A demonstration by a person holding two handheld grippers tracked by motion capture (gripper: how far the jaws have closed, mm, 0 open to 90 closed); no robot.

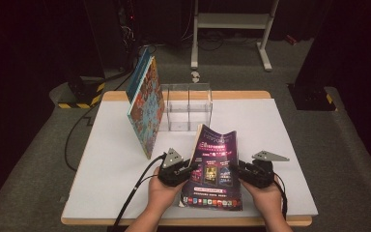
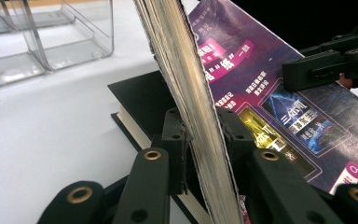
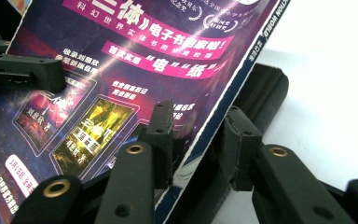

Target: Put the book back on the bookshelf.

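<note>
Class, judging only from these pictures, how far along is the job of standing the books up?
Done: the patterned book stands leaning beside the clear organizer. In hand: the left hand-held gripper and the right hand-held gripper clamp opposite edges of the purple magazine, lifting it off a black book. Left: placing it.

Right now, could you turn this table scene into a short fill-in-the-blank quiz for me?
1. Both claws grip the purple ____, the left claw on its page edge and the right claw on its spine edge.
2. Under it lies a ____ book.
3. The empty divided holder behind is made of clear ____.
4. The colourful book stands to that holder's ____.

Missing words: magazine; black; plastic; left
</note>
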